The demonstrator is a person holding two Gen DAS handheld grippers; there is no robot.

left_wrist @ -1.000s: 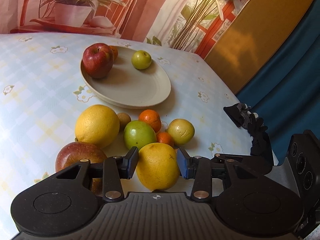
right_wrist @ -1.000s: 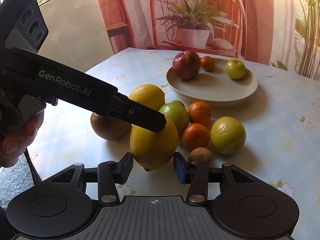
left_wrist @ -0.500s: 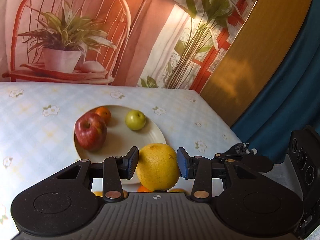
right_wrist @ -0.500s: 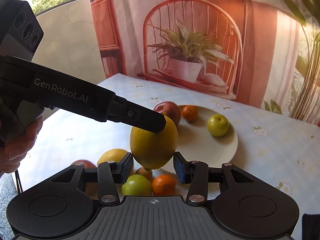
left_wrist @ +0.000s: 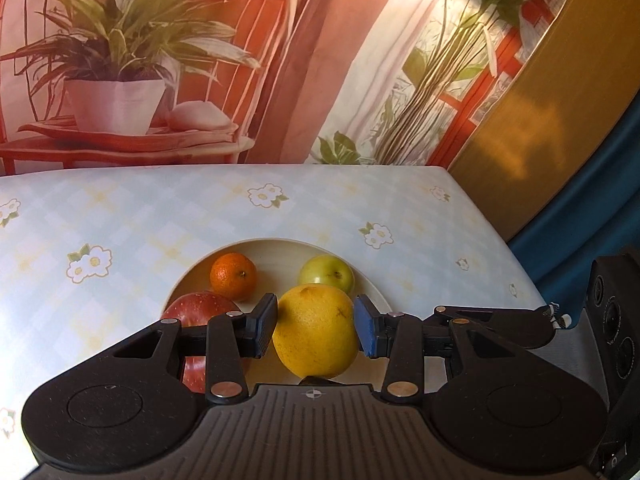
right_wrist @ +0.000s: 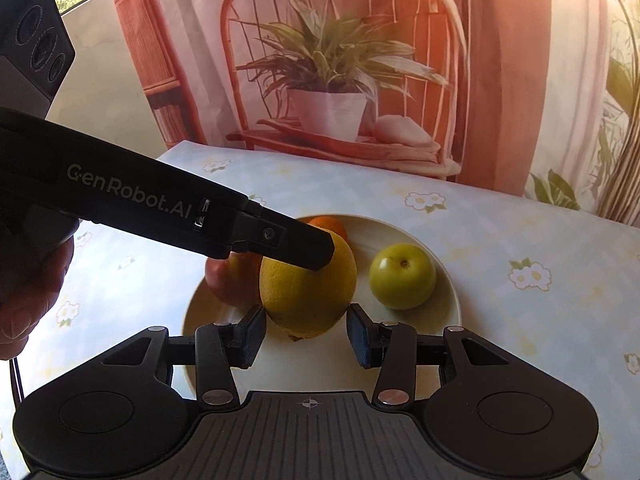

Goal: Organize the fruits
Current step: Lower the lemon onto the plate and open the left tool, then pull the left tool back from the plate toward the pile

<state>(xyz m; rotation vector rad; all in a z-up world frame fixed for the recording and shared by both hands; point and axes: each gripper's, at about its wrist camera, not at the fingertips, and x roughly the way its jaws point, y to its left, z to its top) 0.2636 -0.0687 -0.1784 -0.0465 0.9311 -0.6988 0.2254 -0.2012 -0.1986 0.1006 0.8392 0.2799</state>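
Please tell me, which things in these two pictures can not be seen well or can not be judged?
- Red apple: in both views mostly hidden, by the left gripper body or by the yellow citrus.
- Tangerine: in the right wrist view only its top shows behind the citrus.
- Plate: near rim hidden under the right gripper.
- Whether the right gripper's pads touch the citrus: unclear.
- Fruit off the plate: outside both views.
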